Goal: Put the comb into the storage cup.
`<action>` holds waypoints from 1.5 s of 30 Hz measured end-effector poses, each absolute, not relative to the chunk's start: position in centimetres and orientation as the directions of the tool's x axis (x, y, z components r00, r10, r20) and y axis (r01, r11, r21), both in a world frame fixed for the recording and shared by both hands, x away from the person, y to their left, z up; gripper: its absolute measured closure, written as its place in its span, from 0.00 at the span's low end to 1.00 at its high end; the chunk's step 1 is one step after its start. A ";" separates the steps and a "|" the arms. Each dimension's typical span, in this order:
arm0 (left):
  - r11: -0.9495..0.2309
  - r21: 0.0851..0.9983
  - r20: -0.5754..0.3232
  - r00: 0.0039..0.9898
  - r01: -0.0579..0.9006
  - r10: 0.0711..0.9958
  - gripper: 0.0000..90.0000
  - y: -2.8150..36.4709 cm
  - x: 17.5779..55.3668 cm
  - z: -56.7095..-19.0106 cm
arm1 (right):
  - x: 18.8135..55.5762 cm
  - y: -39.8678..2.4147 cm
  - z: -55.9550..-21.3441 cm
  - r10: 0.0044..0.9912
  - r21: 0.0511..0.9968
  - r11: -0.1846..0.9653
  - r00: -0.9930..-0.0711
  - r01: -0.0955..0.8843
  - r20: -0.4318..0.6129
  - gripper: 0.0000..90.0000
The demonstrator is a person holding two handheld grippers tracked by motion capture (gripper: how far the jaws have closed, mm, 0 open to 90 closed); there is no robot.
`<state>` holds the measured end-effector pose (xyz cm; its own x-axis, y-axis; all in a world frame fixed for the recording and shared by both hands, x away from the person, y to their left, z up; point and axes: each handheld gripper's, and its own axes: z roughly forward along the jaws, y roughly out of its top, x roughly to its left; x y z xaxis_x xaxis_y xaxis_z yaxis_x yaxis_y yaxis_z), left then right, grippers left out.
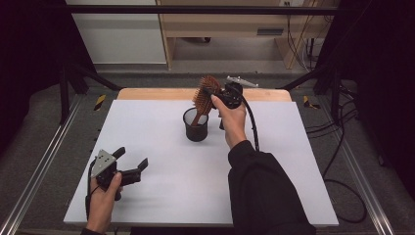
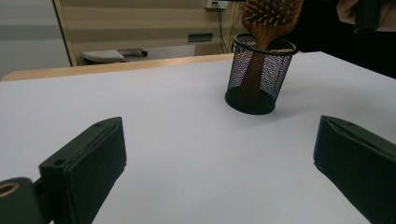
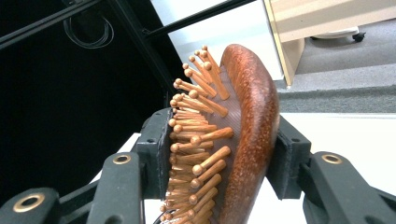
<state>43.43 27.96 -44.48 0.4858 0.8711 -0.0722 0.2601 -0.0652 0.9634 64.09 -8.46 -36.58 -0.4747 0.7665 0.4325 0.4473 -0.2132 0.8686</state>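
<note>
A wooden paddle hairbrush (image 3: 243,140), its reddish-brown back polished and rounded and its face set with ball-tipped wooden pins, is seen standing handle-down in a round black wire-mesh cup (image 1: 196,125) near the far middle of the white table (image 1: 161,186). The brush head is bracketed by the jaws of the right gripper (image 1: 209,93), one pad set against the pins, the other against the smooth back. The long axis runs nearly upright, tilted slightly, head uppermost. The left gripper (image 1: 131,164) is held low over the near left table with jaws spread wide and nothing between them.
</note>
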 end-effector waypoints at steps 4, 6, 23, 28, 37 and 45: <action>-0.058 0.964 -0.077 0.481 0.259 0.873 0.03 28.1 43.4 -44.4 | 64.1 -8.5 -36.6 0.765 0.870 -0.209 -0.480 0.447 0.430 0.54; -0.058 0.964 -0.077 0.479 0.261 0.874 0.03 28.1 43.4 -44.5 | 64.1 -8.7 -36.6 0.766 0.868 -0.206 -0.479 0.451 0.430 0.53; -0.058 0.963 -0.078 0.478 0.263 0.875 0.03 28.2 43.4 -44.5 | 64.2 -9.3 -36.7 0.766 0.873 -0.180 -0.492 0.453 0.414 0.51; -0.067 0.962 -0.072 0.484 0.263 0.872 0.03 28.0 43.4 -44.5 | 64.2 -9.4 -36.6 0.768 0.874 -0.173 -0.494 0.454 0.409 0.50; -0.061 0.963 -0.076 0.481 0.262 0.873 0.03 28.0 43.5 -44.5 | 64.2 -9.4 -36.6 0.769 0.877 -0.163 -0.498 0.452 0.400 0.49; -0.063 0.963 -0.074 0.481 0.264 0.873 0.03 28.1 43.5 -44.5 | 64.1 -9.4 -36.6 0.772 0.879 -0.155 -0.500 0.452 0.393 0.48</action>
<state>43.45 28.08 -44.51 0.4813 0.8734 -0.0743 0.2637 -0.0634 0.9625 64.11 -9.41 -36.55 -0.4996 0.7719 0.3931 0.4516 -0.1552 0.8786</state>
